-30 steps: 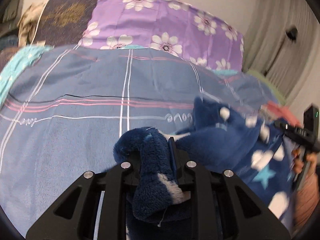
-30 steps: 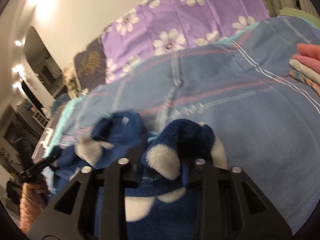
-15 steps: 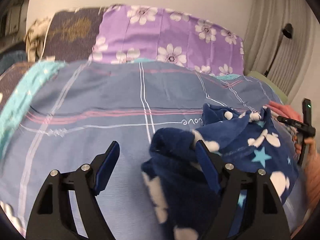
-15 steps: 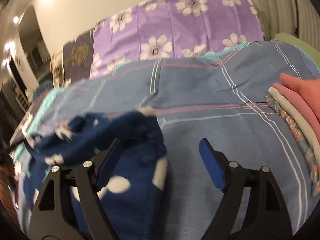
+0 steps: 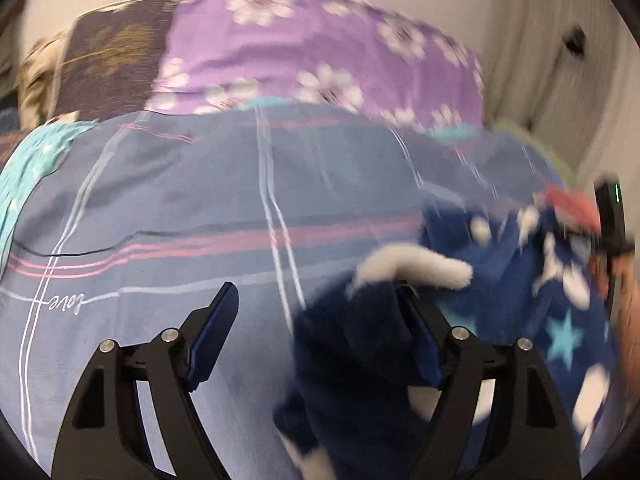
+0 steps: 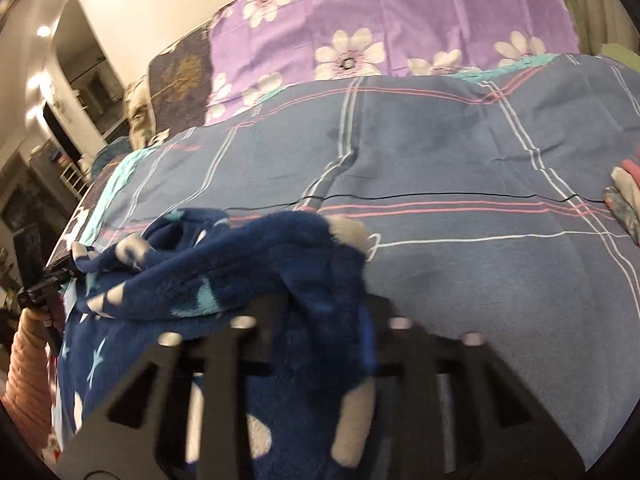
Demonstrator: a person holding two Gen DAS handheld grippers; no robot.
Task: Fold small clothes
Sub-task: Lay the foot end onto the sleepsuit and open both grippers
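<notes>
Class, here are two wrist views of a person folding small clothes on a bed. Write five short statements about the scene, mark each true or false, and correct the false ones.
1. The fleece garment is dark blue with white spots and stars. True.
2. The left claw is clamped shut. False: its fingers stand wide apart.
3. The right claw is closing, with fleece between its fingers. True.
4. The pillow is plain green. False: it is purple with white flowers.
5. Folded clothes lie at the bedspread's right edge. True.
</notes>
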